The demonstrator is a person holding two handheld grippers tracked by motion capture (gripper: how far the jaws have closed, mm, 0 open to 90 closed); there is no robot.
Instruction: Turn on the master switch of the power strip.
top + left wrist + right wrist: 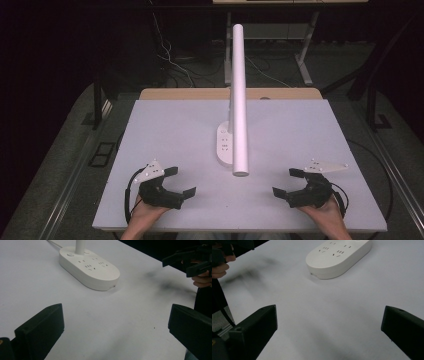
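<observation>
Centrally on the table (165, 125) sits the white power strip (225, 145), its lamp post (239, 100) rising from it. At 7 o'clock the left claw (182, 181) rests near the front edge, jaws apart; at 5 o'clock the right claw (285, 182) mirrors it, also apart. Bare surface lies between them.

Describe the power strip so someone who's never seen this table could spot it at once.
Start at the white table and find its middle. There lies the power strip, a white oval slab with socket holes on top and a tall white pole rising from its far end. It sits apart from both claws, the left claw and right claw, which are black and open near the table's front edge.
</observation>
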